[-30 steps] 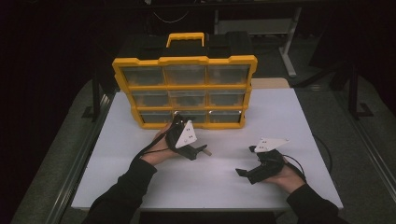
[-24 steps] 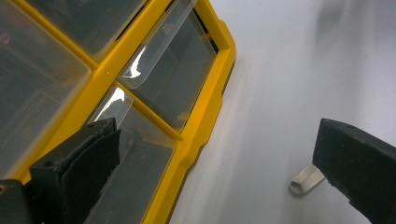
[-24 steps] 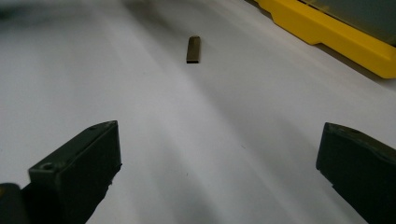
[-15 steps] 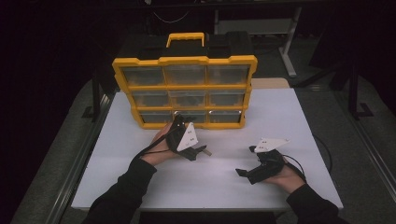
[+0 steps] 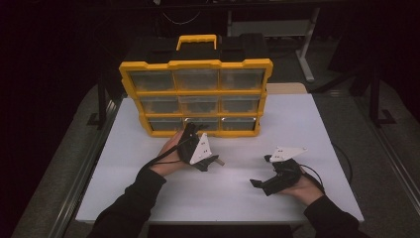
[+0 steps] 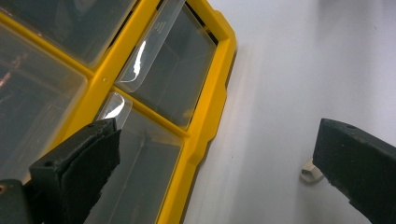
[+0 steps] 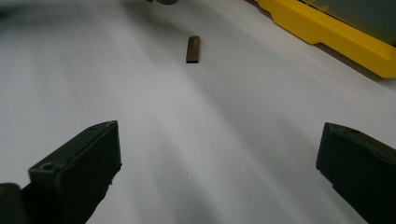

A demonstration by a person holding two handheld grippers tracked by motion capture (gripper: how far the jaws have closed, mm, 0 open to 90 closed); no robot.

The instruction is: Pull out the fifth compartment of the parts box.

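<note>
High view: my left gripper [image 5: 194, 130] is right at the bottom row of the yellow drawer organizer [image 5: 195, 97], jaws spread wide and holding nothing; in the left gripper view one jaw sits over a clear drawer front [image 6: 140, 154], the other over the white table [image 6: 299, 70]. A small tan peg [image 5: 218, 161] lies on the table just beside that gripper, between the two hands. My right gripper [image 5: 258, 184] rests low on the table, well apart from the organizer, also wide open and empty, pointed at the peg. Looks like drawer-opening next: I'd centre the jaws on the drawer's pull tab and draw straight out. Drawer contents too murky to tell.
</note>
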